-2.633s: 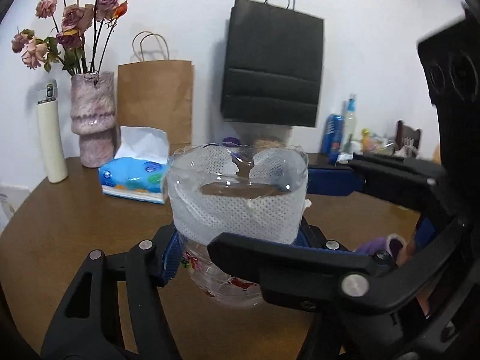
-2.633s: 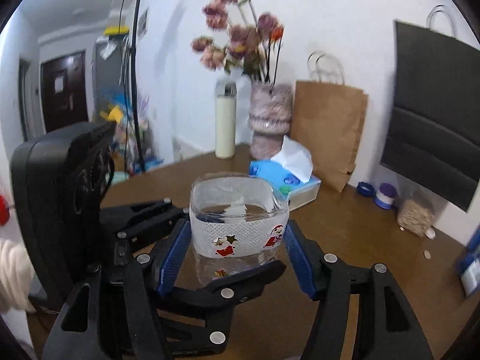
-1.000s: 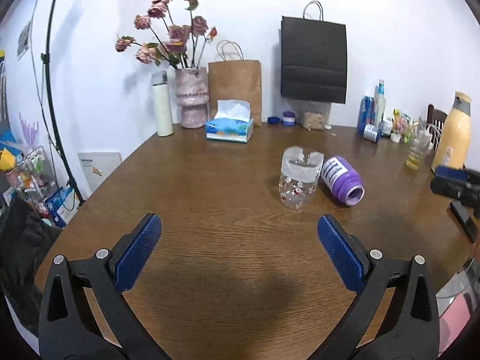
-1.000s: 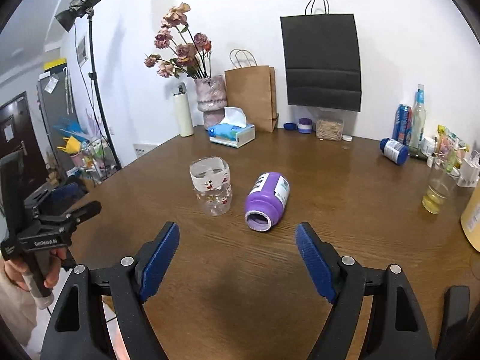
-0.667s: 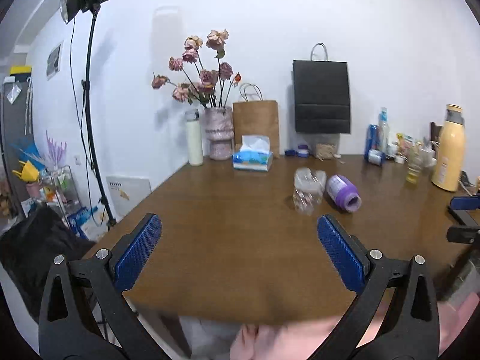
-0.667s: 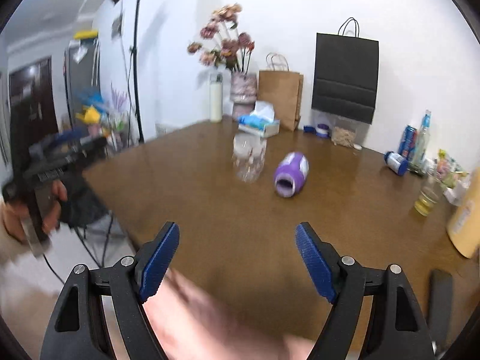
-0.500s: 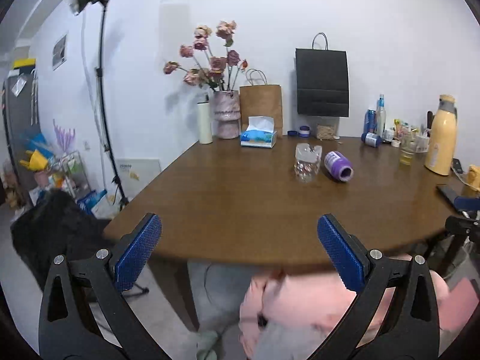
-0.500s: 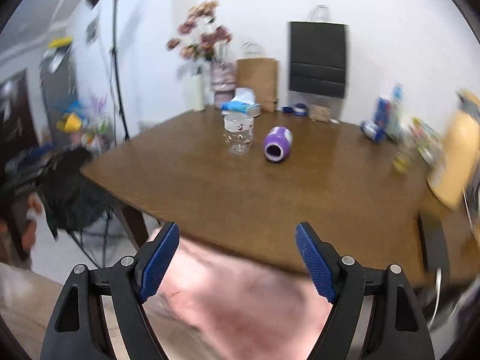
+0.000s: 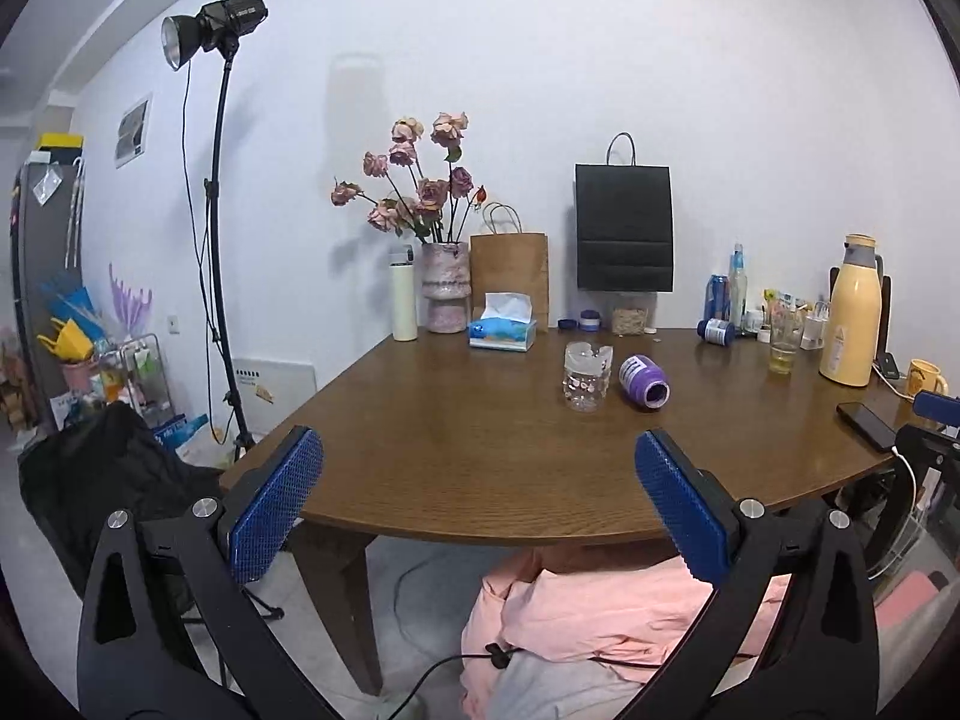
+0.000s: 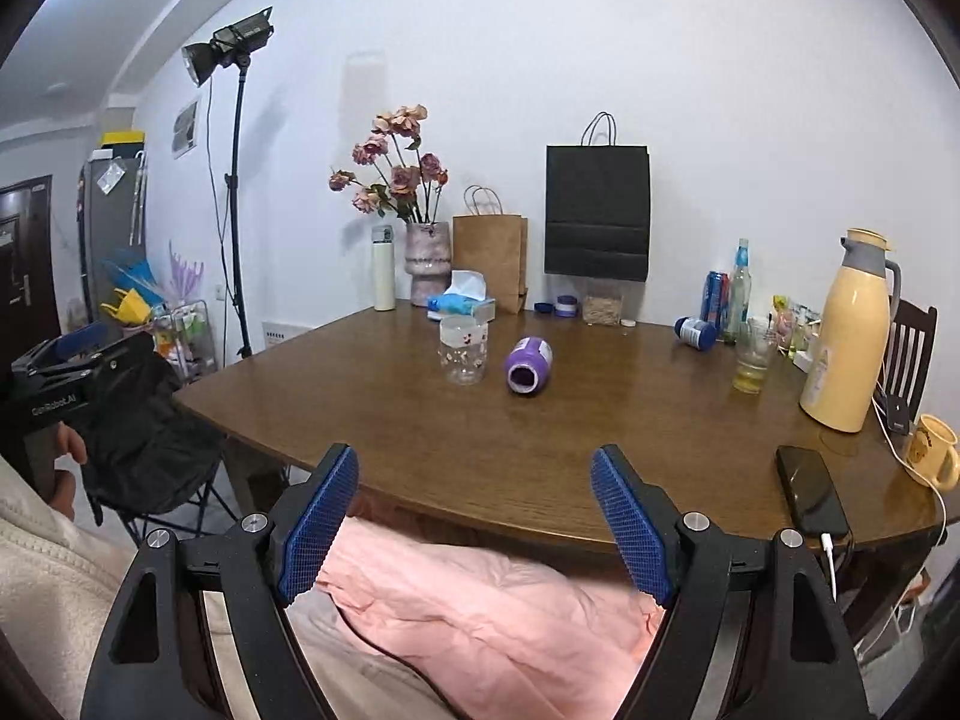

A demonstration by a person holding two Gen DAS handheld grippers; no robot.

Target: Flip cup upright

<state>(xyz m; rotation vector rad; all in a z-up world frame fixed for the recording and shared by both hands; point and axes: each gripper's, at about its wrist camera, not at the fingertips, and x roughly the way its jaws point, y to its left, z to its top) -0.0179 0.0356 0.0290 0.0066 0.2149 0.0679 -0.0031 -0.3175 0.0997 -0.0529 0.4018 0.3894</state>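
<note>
A clear plastic cup [image 9: 587, 375] with a white band and small red prints stands upright on the brown table [image 9: 480, 456]; it also shows in the right wrist view [image 10: 463, 349]. A purple cup [image 9: 643, 380] lies on its side just right of it, mouth toward me [image 10: 528, 363]. My left gripper [image 9: 477, 498] is open and empty, held off the table's near edge. My right gripper [image 10: 474, 510] is open and empty, also back from the near edge. Both are far from the cups.
A tissue box [image 9: 503, 330], flower vase [image 9: 444, 288], paper bags [image 9: 509, 276] and white bottle stand at the back. A yellow thermos [image 10: 846, 336], a glass [image 10: 753, 360], a phone [image 10: 810, 492] and a mug [image 10: 930, 450] sit at the right. Pink clothing [image 10: 480, 618] lies below the grippers.
Both grippers let go of the clear cup, leaving it upright, and pulled far back past the table's near edge. The purple cup has stayed on its side.
</note>
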